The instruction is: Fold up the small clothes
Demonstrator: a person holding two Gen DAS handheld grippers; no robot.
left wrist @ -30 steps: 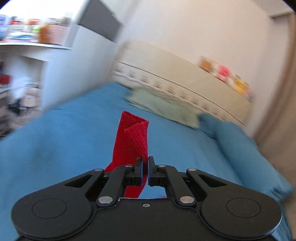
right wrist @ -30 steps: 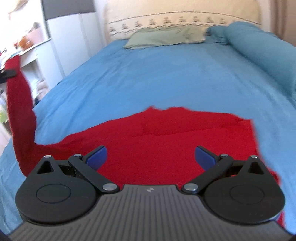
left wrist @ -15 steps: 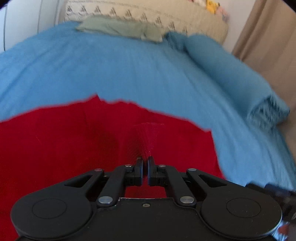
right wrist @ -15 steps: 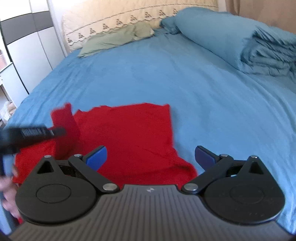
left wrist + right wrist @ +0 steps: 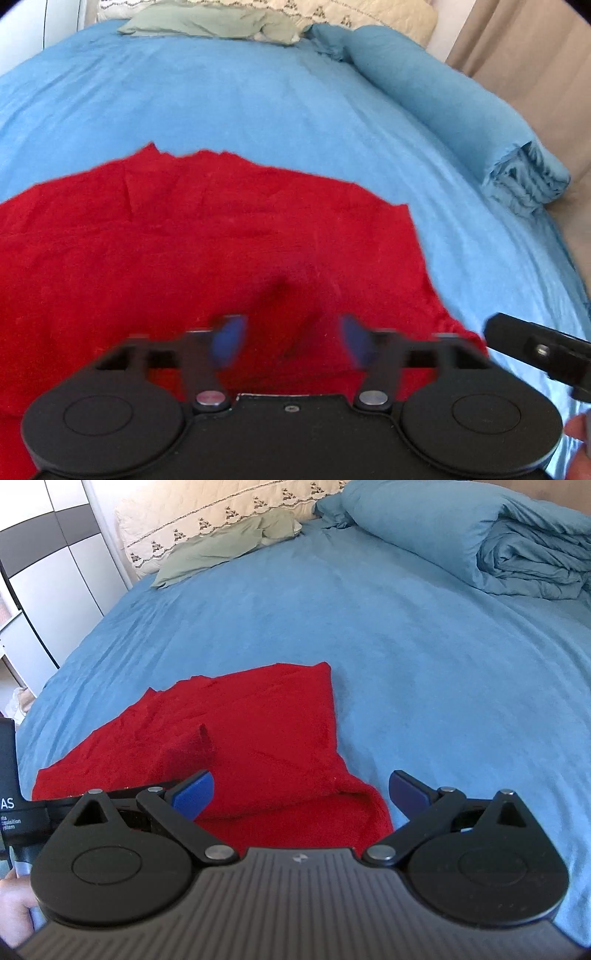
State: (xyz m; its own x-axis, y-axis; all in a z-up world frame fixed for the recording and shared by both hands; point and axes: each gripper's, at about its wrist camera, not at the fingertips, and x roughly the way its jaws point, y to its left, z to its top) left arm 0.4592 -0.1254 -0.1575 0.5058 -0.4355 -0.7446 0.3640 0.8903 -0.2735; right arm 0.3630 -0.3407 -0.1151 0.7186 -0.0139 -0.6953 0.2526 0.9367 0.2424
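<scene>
Red knit garment: lies spread on the blue bed sheet, near the foot of the bed; one raised fold stands up near its middle, and a layer is folded over at its near right corner.
Garment in the left wrist view: fills the lower half of the frame; its near edge is cut off by the gripper body and its left part runs out of frame.
Hard to make out: the left gripper's blue fingertips are smeared by motion blur; a dark crease in the cloth just ahead of them is unclear.
Left gripper: jaws spread apart, nothing between them; it hovers over the garment, and contact with the cloth cannot be told.
Right gripper: jaws wide, holding nothing; its blue pads sit above the garment's near right corner.
Right gripper seen from the left: only a black part shows at the right edge.
Far end of bed: a pale green pillow against a cream headboard.
Right side of bed: a folded blue duvet, partly cut off.
</scene>
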